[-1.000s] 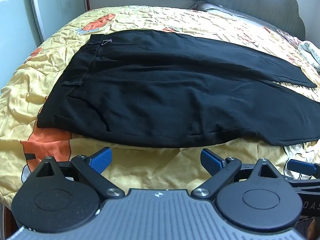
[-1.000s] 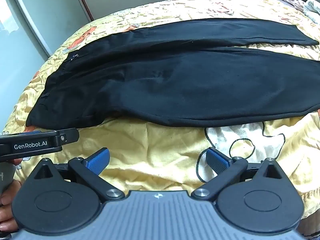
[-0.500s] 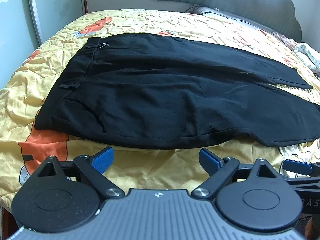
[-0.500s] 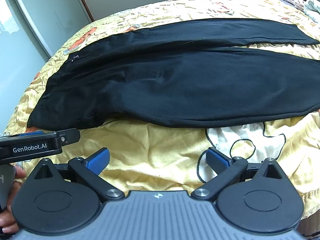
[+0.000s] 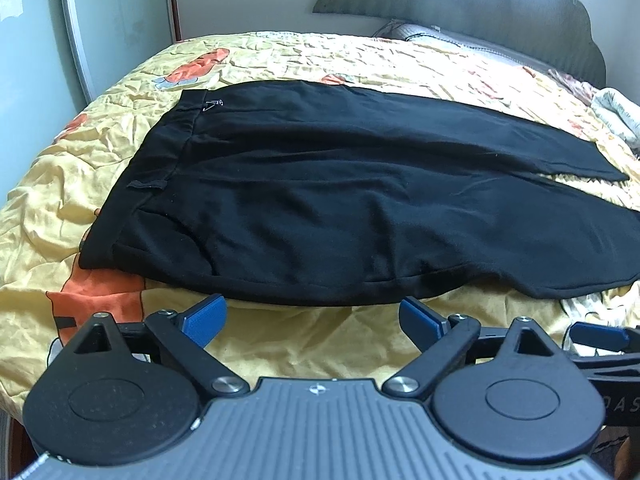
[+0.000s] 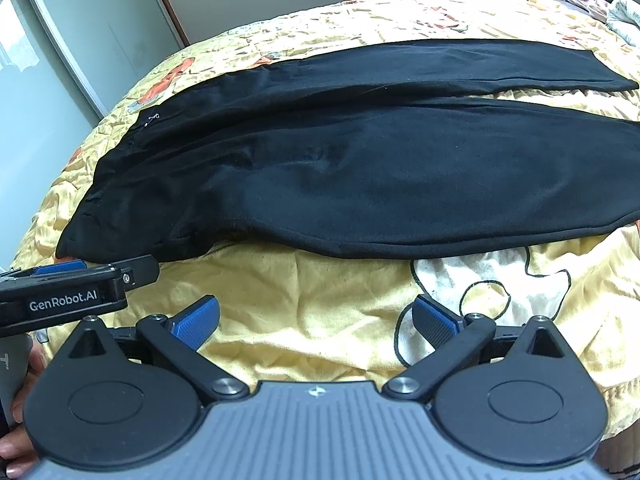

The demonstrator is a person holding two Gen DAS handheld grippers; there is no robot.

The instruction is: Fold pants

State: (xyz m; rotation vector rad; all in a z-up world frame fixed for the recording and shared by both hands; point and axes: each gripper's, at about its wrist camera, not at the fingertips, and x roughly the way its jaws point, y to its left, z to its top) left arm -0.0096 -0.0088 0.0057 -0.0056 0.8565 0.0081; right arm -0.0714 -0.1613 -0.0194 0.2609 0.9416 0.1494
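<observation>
Still at the start: nothing folded yet

We see the black fabric pants (image 5: 340, 208) spread flat on the yellow patterned bedspread (image 6: 320, 320), legs apart, no fold made. Our left gripper (image 5: 312, 314) and right gripper (image 6: 314, 320) hover near the pants' front edge, fingers wide apart, holding nothing

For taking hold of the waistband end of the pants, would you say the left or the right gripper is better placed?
Left, probably. The open left gripper faces the waistband end of the pants; the open right gripper faces the near leg.
</observation>
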